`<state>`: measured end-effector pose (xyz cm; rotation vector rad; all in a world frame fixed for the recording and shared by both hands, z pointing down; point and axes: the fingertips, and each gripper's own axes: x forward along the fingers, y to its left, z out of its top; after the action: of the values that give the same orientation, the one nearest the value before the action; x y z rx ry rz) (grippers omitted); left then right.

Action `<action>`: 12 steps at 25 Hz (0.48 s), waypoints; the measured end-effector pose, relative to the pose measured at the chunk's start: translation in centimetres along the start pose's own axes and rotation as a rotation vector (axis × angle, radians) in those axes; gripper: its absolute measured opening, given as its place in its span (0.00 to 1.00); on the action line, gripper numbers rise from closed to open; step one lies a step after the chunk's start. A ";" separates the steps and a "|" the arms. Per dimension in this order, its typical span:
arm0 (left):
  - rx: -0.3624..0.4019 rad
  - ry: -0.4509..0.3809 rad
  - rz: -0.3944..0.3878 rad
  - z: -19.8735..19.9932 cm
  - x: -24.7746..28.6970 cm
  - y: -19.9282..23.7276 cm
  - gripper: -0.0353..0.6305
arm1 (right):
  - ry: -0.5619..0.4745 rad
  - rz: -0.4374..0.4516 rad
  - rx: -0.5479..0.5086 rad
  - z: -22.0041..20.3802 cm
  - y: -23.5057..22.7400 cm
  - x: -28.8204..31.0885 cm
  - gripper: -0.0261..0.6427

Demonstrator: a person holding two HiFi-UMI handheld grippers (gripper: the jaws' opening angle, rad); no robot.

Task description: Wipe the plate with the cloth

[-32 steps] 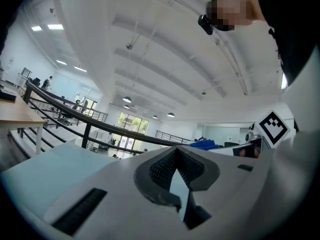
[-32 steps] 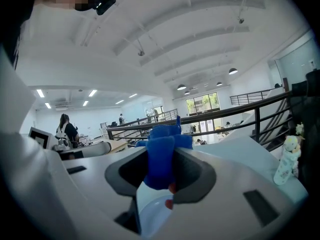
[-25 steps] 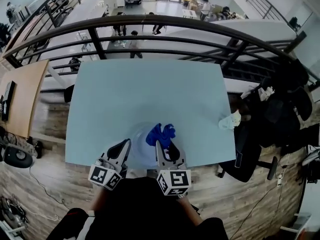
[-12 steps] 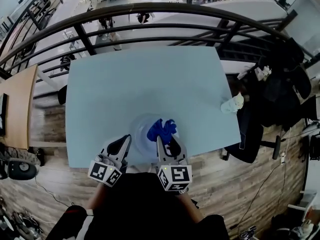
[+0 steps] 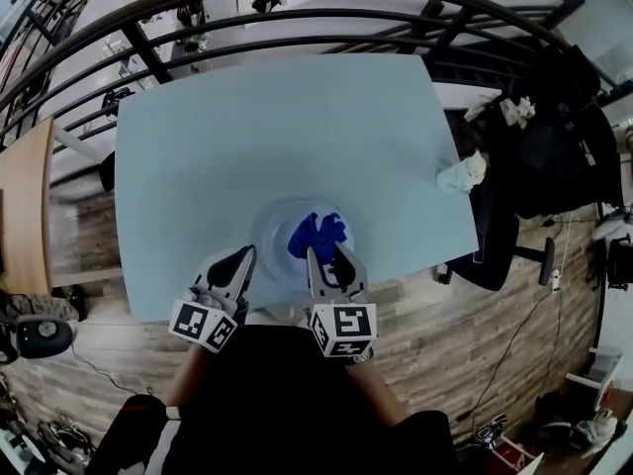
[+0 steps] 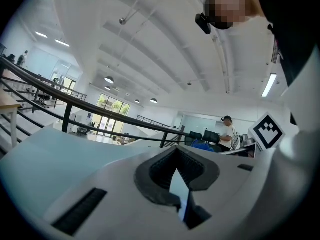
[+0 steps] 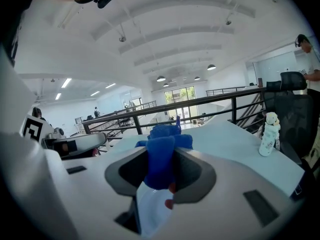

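Note:
A pale, round plate (image 5: 277, 255) lies near the front edge of the light blue table (image 5: 198, 156). My left gripper (image 5: 240, 262) is at its left rim. In the left gripper view the gripper (image 6: 178, 178) is shut, with a thin pale sliver of the plate's rim (image 6: 179, 194) between the pads. My right gripper (image 5: 324, 262) is shut on a bunched blue cloth (image 5: 316, 236) that rests on the right part of the plate. In the right gripper view the cloth (image 7: 162, 151) sticks up out of the gripper (image 7: 160, 171), and the white plate (image 7: 150, 209) shows below it.
A small white bottle (image 5: 461, 174) (image 7: 268, 134) stands at the table's right edge. A dark railing (image 5: 297, 28) runs behind the table. An office chair with dark clothing (image 5: 534, 166) is to the right. My left gripper (image 7: 75, 144) shows at the left of the right gripper view.
The head camera has tilted, so the table sits higher in view. The right gripper and the cloth have shifted slightly inward over the plate. The left gripper stays at the rim.

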<state>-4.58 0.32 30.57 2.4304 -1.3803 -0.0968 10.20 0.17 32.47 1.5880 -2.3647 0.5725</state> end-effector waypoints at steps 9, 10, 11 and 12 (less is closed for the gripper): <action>-0.003 0.029 -0.023 -1.4 1.1 -0.1 0.05 | 0.069 -0.044 0.025 -3.3 -1.9 1.3 0.21; -0.004 0.034 -0.022 -1.7 1.3 -0.1 0.05 | 0.080 -0.049 0.029 -3.9 -2.3 1.6 0.21; -0.005 0.038 -0.021 -1.9 1.5 -0.1 0.05 | 0.092 -0.055 0.034 -4.4 -2.7 1.8 0.21; -0.006 0.043 -0.019 -2.2 1.7 -0.1 0.05 | 0.103 -0.061 0.039 -4.9 -3.1 2.0 0.21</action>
<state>-3.08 -0.47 32.80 2.4272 -1.3364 -0.0525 12.22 -0.33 38.25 1.6008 -2.2360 0.6750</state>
